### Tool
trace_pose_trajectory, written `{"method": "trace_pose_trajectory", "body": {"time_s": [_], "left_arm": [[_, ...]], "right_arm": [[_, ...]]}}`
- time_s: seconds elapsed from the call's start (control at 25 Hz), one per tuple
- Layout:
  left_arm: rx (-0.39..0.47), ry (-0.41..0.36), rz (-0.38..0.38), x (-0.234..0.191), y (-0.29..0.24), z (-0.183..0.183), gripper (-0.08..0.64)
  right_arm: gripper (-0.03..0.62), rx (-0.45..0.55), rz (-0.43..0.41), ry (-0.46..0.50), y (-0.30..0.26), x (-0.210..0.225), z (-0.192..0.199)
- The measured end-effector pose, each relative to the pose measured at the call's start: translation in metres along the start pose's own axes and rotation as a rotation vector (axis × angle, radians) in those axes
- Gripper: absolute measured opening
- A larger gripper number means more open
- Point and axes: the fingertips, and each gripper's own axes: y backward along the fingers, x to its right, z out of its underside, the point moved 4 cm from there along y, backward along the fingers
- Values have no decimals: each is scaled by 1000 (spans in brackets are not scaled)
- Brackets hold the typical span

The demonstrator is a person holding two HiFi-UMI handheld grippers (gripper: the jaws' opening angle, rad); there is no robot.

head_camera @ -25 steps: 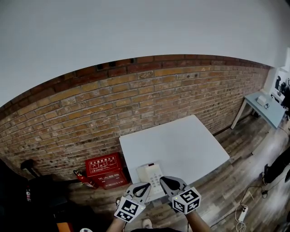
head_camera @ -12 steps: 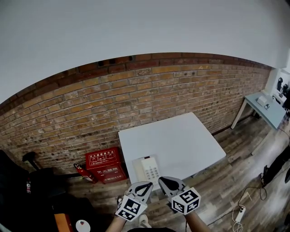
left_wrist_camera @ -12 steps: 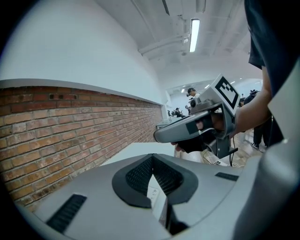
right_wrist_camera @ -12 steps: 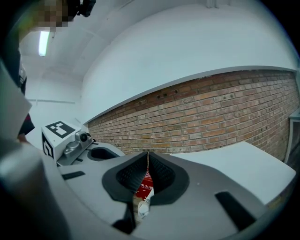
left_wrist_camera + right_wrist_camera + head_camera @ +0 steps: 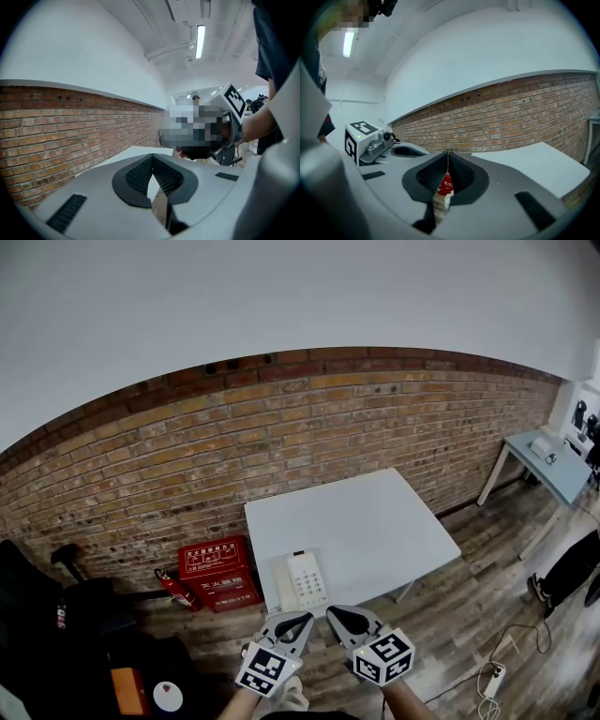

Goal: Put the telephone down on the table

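A white telephone with a keypad lies flat near the front left corner of the white table. In the head view my left gripper and my right gripper hover side by side just in front of the table's near edge, below the phone and apart from it. Both are shut, tips meeting, with nothing between them. In the left gripper view the jaws point over the table. The right gripper view looks along the shut jaws toward the brick wall, with the table at right.
A brick wall stands behind the table. A red box and a fire extinguisher sit on the wooden floor left of the table. Dark bags lie at the far left. A grey desk stands at the right, and a power strip lies on the floor.
The view has drawn back: both grippers, which were over the phone's near end, now sit short of the table edge. The phone stays on the table.
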Motion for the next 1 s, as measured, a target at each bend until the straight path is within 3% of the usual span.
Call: {"method": "trace_pose_trajectory", "body": {"time_s": [0.28, 0.56, 1.0], "left_arm": [[4, -6, 3, 28, 11, -2, 8], [35, 85, -1, 42, 28, 0, 8], [28, 65, -3, 73, 34, 4, 8]], "right_arm": [[17, 22, 6, -20, 27, -10, 6], [17, 61, 5, -46, 52, -22, 9], [17, 82, -1, -37, 78, -32, 19]]}}
